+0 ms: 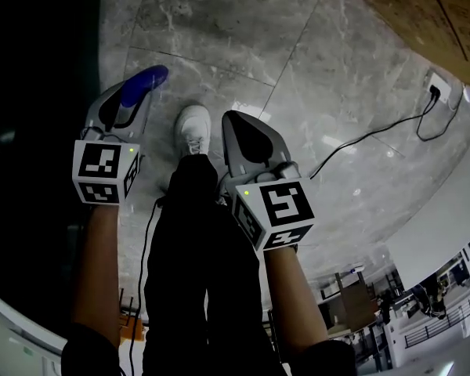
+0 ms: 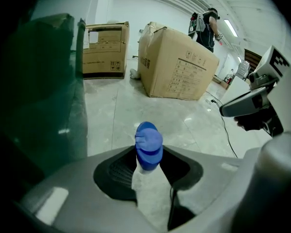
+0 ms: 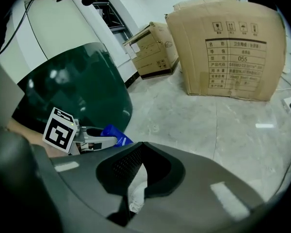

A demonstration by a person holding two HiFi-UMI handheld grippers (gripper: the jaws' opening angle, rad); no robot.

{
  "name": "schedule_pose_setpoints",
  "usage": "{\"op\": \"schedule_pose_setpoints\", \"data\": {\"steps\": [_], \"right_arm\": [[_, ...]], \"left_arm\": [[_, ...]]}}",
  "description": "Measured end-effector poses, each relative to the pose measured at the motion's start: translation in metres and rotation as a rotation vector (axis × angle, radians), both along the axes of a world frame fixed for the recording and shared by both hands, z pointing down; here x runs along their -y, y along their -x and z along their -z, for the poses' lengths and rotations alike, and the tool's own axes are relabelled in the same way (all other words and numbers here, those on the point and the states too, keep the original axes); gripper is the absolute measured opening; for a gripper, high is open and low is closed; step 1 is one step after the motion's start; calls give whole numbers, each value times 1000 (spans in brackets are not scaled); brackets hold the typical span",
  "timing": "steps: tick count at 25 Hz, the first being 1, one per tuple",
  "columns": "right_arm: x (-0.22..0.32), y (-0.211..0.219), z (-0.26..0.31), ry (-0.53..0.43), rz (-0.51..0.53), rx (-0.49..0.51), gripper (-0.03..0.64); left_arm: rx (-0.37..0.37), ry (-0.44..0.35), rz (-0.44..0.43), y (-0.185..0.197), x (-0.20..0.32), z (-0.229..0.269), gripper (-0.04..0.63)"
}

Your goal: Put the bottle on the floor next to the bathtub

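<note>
The left gripper (image 1: 125, 104) has its jaws clamped on the sides of a white plastic bottle with a blue cap (image 1: 145, 79), and the cap sticks out past the jaw tips. It is held in the air above the grey marble-tiled floor (image 1: 298, 69), just beside the dark green bathtub (image 2: 39, 81), not set down. The left forearm (image 1: 94, 272) reaches forward and down, with the marker cube at the wrist end facing the head camera. Between the two grippers stand a leg in black trousers (image 1: 192, 233) and a white shoe (image 1: 193, 128). The right gripper (image 1: 229, 117) has its jaws drawn together to a narrow slit with nothing in them; its own view shows only a sliver of the shoe through the gap. The right forearm (image 1: 298, 296) runs parallel to the left one, its gripper a little nearer the body.

The gripper views show large brown cardboard boxes (image 2: 177, 64) standing on the floor beyond, which the head view misses. The head view alone shows a black cable (image 1: 360, 139) running to a wall socket (image 1: 437, 88)
</note>
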State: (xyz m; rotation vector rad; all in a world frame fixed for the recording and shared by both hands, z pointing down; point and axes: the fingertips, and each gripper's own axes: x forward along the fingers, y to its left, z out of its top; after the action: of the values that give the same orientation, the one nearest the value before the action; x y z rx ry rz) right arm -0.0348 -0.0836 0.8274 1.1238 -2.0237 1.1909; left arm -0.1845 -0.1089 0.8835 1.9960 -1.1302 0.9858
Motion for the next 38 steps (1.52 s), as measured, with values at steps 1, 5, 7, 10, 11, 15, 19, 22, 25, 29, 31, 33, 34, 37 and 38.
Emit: {"op": "schedule_pose_setpoints", "data": {"steps": [1,5,7,10,11,15,19,22,25,29,31,33,34,37,38], "right_arm": [[-1,0,-4,2,-1,0,25],[-6,0,-19,12,2,0,25],[-9,0,-26,16,6,0,25],[-11,-2,-34,20,6,-2,24],[-12,-2,-36,21,5,-2,25],[-17,-3,-42,26,4,1,25],[-17,-6,-47,25,1,-2,24],[-18,-7,-50,24,-8,-4,25],[-20,-2,-49,25,-14,5,25],[-23,2,-46,28,-13,9,25],[-23,2,-45,25,-12,5,25],[-21,1,-43,24,-13,7,25],[-20,1,-42,24,-14,7,25],[-20,0,-41,24,-15,6,24],[-20,-1,-40,23,-16,5,25]], "left_arm": [[0,0,3,0,0,-5,149],[6,1,-6,0,-3,-21,149],[10,-1,-8,0,-4,-27,149],[7,-6,-9,-2,-6,-35,149],[7,-6,-11,-3,-8,-37,149],[13,-10,-18,-7,-14,-45,149],[17,-34,-24,-12,-11,-48,149],[13,-46,-22,-14,-11,-49,149],[-7,-36,21,-12,-12,-49,149],[-10,-31,33,-11,-14,-50,150],[-8,-36,22,-12,-13,-49,150],[-6,-34,19,-14,-13,-49,150],[-6,-31,19,-14,-14,-49,150],[-10,-20,29,-16,-15,-49,150],[-11,-18,32,-16,-16,-48,150]]}}
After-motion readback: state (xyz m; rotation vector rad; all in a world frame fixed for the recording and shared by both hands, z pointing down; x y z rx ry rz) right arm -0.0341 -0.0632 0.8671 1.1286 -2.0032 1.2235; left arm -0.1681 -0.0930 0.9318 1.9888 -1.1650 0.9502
